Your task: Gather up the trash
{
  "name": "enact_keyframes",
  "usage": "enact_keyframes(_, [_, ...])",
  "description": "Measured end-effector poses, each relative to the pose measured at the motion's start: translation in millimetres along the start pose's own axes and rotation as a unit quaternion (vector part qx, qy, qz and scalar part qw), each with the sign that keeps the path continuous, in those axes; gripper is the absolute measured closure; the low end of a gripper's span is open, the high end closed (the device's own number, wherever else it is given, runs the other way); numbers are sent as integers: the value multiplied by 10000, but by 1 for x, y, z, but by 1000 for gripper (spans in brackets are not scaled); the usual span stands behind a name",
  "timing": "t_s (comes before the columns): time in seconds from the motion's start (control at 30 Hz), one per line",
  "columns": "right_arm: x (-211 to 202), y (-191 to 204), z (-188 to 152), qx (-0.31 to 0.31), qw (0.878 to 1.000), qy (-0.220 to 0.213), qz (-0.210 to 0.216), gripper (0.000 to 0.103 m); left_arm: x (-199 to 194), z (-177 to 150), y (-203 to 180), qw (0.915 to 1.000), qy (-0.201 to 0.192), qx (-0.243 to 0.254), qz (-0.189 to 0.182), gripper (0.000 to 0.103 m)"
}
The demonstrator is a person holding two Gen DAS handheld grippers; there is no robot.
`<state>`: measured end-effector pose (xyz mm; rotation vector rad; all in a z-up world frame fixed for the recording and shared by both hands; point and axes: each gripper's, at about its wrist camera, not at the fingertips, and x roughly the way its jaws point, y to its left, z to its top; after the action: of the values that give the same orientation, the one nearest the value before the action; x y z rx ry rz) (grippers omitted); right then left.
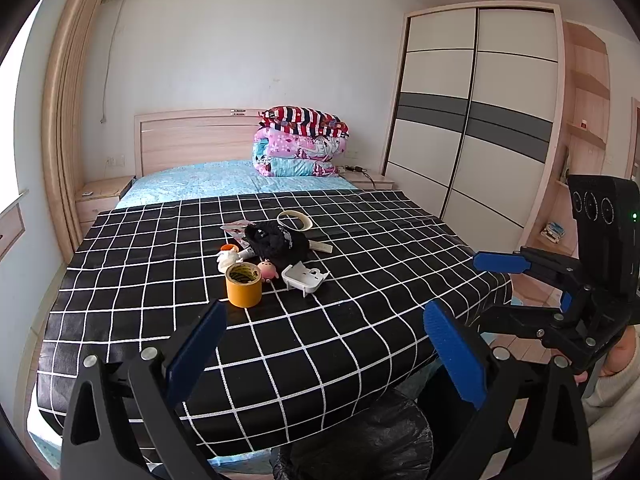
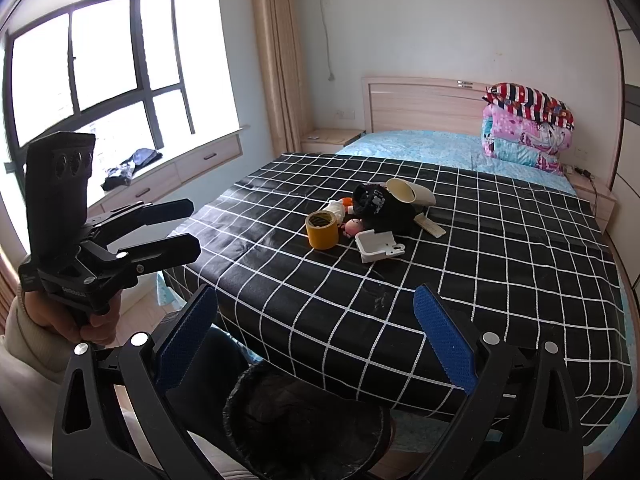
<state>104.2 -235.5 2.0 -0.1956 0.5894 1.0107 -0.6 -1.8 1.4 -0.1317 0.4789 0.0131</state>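
With the left gripper [image 1: 324, 344] and right gripper [image 2: 316, 340] both wide open and empty above the black-lined bin [image 2: 304, 420] at bottom centre, the trash pile [image 2: 360, 216] sits mid-frame on the bed [image 2: 500, 248], so one gripper should reach for one small, separate piece, such as the yellow tape roll [image 1: 243, 284].

Both wrist views bedward, shared clutter [image 1: 272, 256].

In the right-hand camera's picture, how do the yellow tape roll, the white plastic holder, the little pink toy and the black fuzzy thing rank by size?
Largest to smallest, as they look:
1. black fuzzy thing
2. white plastic holder and yellow tape roll, too alike to rank
3. pink toy
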Motion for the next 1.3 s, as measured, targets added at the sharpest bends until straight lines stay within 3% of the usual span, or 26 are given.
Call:
enact_keyframes(0.73, [7, -3, -2, 17, 10000, 73, -24, 3, 10, 0, 9, 9999, 100, -39, 78, 8])
enact_keyframes(1.07, [49, -24, 11, -9, 9995, 286, -105, 3, 54, 12, 41, 9984, 401, -49, 400, 8])
enact_keyframes(1.3, [94, -39, 21, -51, 9984, 560, -102, 4, 89, 17, 63, 9974, 612, -41, 366, 8])
